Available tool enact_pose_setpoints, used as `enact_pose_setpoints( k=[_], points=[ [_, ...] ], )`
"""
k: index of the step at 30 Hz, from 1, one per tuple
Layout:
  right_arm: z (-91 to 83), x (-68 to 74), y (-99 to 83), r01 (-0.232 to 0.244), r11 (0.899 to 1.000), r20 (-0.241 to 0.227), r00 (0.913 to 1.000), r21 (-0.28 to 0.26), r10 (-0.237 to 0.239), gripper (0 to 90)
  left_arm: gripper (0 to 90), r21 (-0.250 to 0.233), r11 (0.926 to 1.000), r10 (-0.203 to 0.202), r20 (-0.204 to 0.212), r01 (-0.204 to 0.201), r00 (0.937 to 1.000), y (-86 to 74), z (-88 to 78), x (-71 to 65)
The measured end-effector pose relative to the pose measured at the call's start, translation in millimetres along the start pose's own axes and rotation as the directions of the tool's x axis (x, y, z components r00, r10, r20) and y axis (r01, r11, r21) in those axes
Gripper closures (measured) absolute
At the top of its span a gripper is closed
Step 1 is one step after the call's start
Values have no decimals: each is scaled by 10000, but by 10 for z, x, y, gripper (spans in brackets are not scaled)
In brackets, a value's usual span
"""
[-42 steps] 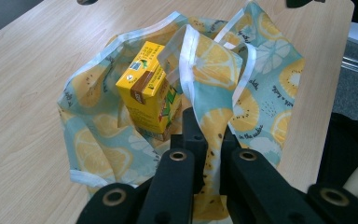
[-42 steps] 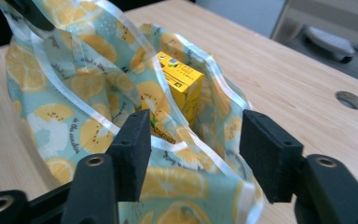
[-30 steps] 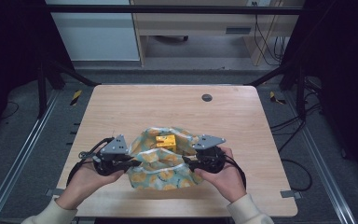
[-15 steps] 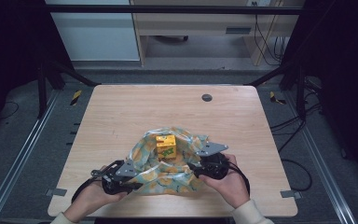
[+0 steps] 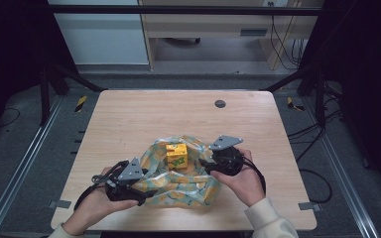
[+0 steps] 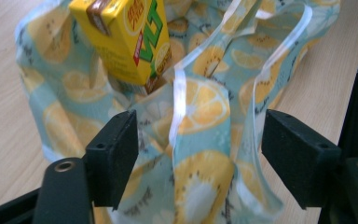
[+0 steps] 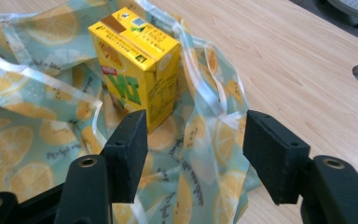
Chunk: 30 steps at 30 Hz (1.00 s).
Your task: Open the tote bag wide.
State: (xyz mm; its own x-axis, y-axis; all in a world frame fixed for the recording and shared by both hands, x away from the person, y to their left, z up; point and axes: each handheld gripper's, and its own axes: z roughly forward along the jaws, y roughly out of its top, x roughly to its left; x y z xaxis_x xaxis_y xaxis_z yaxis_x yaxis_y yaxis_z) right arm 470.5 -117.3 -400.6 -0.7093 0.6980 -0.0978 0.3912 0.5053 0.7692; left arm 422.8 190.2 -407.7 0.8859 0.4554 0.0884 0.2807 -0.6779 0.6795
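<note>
The lemon-print bag (image 5: 181,176) lies crumpled on the near half of the wooden counter (image 5: 144,119), between the two hands, with a yellow drink carton (image 5: 176,155) standing upright on its fabric near the middle. At its left edge, the left tool (image 6: 198,149) has its jaws spread wide on either side of a raised fold and a pale handle strip (image 6: 179,100), gripping nothing. To the right, the right tool (image 7: 193,149) is also wide open, jaws astride the bag's rumpled edge just in front of the carton, closed on nothing. A small round grommet (image 5: 220,103) sits in the counter farther back.
</note>
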Motion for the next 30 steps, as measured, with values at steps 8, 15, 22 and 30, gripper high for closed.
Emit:
enact_pose_setpoints(
  k=[8, 15, 22, 30],
  points=[
    [134, -32, 40, 21, 9997, 14, 10000, 233, -21, 393, 208, 479, 9985, 244, 538, -270, 9983, 36, 277, -116],
    [245, -46, 37, 4, 9988, -20, 10000, 482, -3, 403, 240, 824, 9952, 461, 845, -530, 9954, -49, 416, -191],
    [320, -57, 31, -79, 9978, -144, 9999, 652, 88, 483, 415, 1076, 9921, 531, 1070, -646, 9928, -158, 539, -240],
    [407, -96, 27, -150, 9965, -156, 9997, 817, 163, 719, 722, 1465, 9828, 1003, 885, -1126, 9910, -224, 635, -272]
  ],
)
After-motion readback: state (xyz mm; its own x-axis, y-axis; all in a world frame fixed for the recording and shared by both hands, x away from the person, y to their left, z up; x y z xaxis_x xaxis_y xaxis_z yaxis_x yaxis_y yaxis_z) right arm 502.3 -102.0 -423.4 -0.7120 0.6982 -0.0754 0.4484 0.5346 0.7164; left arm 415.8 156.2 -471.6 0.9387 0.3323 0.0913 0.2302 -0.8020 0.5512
